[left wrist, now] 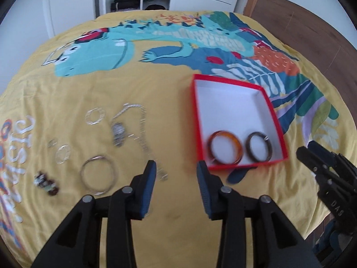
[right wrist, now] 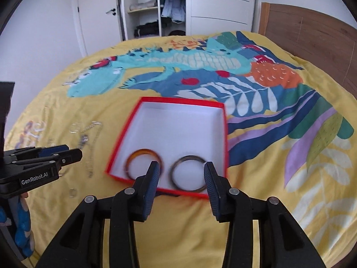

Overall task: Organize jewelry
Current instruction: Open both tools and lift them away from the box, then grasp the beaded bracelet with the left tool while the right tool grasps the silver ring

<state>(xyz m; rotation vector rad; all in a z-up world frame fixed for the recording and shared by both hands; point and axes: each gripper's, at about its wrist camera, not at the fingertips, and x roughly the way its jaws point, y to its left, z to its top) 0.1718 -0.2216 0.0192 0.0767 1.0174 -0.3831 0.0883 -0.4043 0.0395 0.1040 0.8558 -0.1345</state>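
Your left gripper (left wrist: 176, 169) and right gripper (right wrist: 181, 170): both wide apart, holding nothing. Red box (left wrist: 271, 109) holds amber bangle (left wrist: 224, 147), dark bangle (left wrist: 258, 147). Silver jewelry (left wrist: 131, 131) lies left on bedspread (left wrist: 156, 93).

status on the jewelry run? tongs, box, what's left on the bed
Left tongs open, empty; right tongs open, empty, over box edge. Red box holds amber bangle and dark bangle. Silver bangle, chain, earrings still loose on bedspread. Nothing blocking.
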